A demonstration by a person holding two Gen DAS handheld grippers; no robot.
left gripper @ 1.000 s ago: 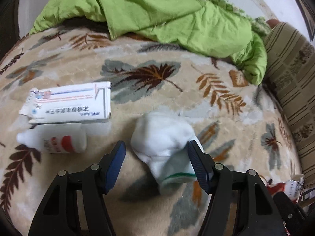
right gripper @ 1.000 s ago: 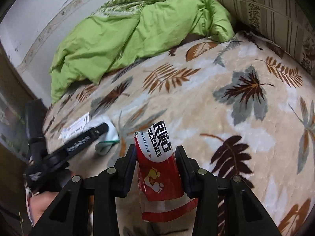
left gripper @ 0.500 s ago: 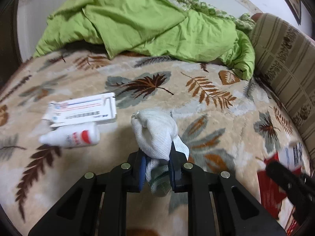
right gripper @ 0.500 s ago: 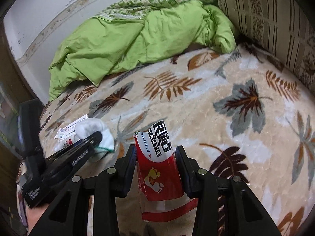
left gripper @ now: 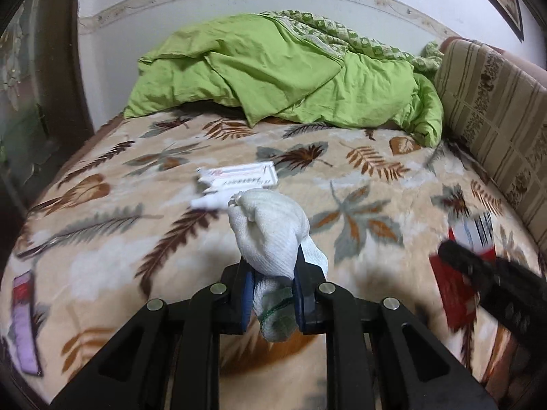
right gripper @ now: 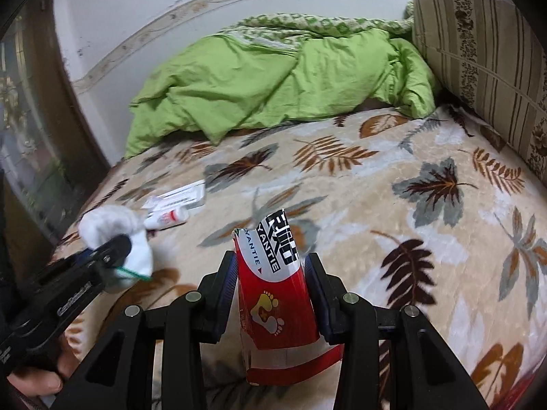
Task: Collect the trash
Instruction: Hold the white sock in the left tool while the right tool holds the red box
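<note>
Two grippers are loaded. Left wrist view: left gripper [left gripper: 271, 287] clamps the white cloth wad [left gripper: 268, 232] above the leaf-print blanket [left gripper: 102, 249]. Right wrist view: right gripper [right gripper: 271, 287] pinches the red packet [right gripper: 277, 294]. Advice: maintain both clamps steady; white box [right gripper: 184, 193] and small bottle [right gripper: 167, 219] lie uncollected.

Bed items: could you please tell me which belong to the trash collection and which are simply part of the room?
Trash:
- white sock, clamped in left gripper
- red wrapper, clamped in right gripper
- white box
- small bottle
- purple packet

Just there:
- green quilt
- striped cushion
- leaf blanket
</note>
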